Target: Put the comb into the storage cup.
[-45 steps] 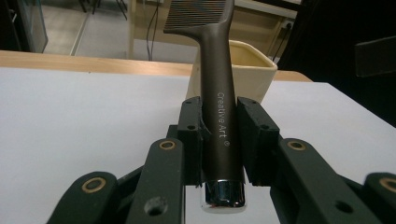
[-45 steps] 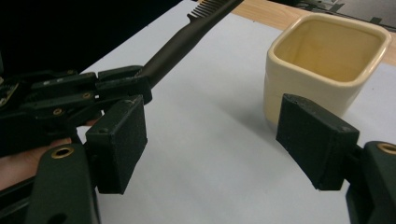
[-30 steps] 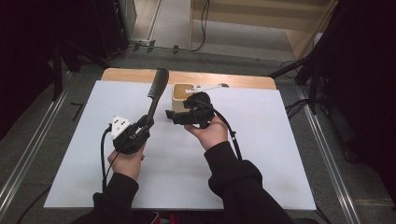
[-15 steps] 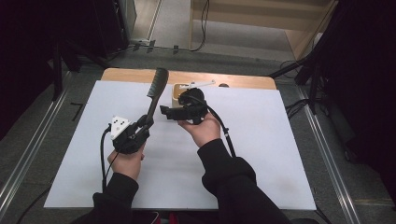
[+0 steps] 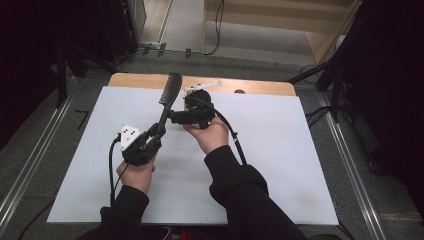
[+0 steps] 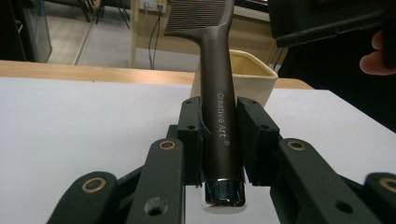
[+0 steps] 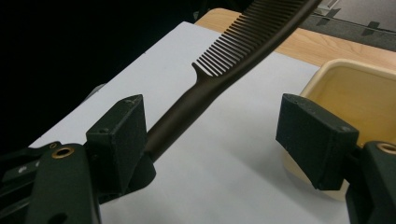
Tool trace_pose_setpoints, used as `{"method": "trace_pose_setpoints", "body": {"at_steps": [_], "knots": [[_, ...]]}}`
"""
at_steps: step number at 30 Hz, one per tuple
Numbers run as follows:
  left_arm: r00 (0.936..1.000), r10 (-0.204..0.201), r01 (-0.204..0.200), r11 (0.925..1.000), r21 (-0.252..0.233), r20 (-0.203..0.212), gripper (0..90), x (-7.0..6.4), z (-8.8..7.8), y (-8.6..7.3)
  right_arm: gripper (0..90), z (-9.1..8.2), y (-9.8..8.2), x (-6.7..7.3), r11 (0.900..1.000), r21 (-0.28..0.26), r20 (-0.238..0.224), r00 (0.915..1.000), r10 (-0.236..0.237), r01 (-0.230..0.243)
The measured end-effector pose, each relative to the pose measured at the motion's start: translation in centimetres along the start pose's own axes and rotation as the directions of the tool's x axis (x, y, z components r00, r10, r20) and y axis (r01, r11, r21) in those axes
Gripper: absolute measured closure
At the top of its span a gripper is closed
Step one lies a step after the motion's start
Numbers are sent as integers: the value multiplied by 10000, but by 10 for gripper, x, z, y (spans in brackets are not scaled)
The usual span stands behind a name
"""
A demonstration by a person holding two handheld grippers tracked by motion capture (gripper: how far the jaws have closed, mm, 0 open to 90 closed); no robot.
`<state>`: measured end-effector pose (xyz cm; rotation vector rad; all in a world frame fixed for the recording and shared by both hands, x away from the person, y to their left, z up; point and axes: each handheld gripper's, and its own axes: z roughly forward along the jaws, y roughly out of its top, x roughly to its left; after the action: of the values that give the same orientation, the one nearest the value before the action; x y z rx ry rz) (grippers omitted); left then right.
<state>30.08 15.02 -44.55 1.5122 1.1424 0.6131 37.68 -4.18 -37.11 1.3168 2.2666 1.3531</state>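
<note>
A dark brown comb [image 5: 167, 97] rises at a slant from my left gripper [image 5: 159, 131], teeth uppermost. In the left gripper view both pads press on the comb's handle [image 6: 219, 126], which reads "Creative Art". My right gripper [image 5: 172, 117] lies level just right of the comb and points left at it. Its jaws [image 7: 219, 126] stand wide open, with the comb's handle [image 7: 187, 105] running close by the left pad and free of the right one. A cream square container [image 7: 355, 88] stands behind, also visible past the comb [image 6: 252, 70].
A white sheet [image 5: 280, 165] covers most of the table, and a strip of bare wood [image 5: 260, 87] shows along the far edge. Metal rails [image 5: 350, 165] run on the floor at both sides.
My right gripper has swung left from over the cream container to beside the comb's handle. The left gripper and the comb have kept still.
</note>
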Motion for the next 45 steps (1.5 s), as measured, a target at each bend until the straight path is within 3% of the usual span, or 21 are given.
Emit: {"method": "trace_pose_setpoints", "body": {"at_steps": [13, 28, 38, 45], "knots": [[9999, 147, -146, 9998, -102, 54, 728, -3, 0, -1, 238, 12, 6, 4, 9995, -98, -37, 9996, 292, -293], [9999, 152, -151, 9996, -252, 40, 728, -4, -1, -1, 272, 30, 3, 9, 9967, 247, 39, 9970, 778, -779], [9999, 143, -141, 9994, -314, 39, 728, -6, -2, -1, 402, 40, 2, 13, 9876, 567, -163, 9889, 1476, -1465], [10000, 32, -31, 9992, -406, 10, 727, -5, -2, -2, 541, 41, 4, 14, 9760, 670, 71, 9782, 2073, -2073]]}}
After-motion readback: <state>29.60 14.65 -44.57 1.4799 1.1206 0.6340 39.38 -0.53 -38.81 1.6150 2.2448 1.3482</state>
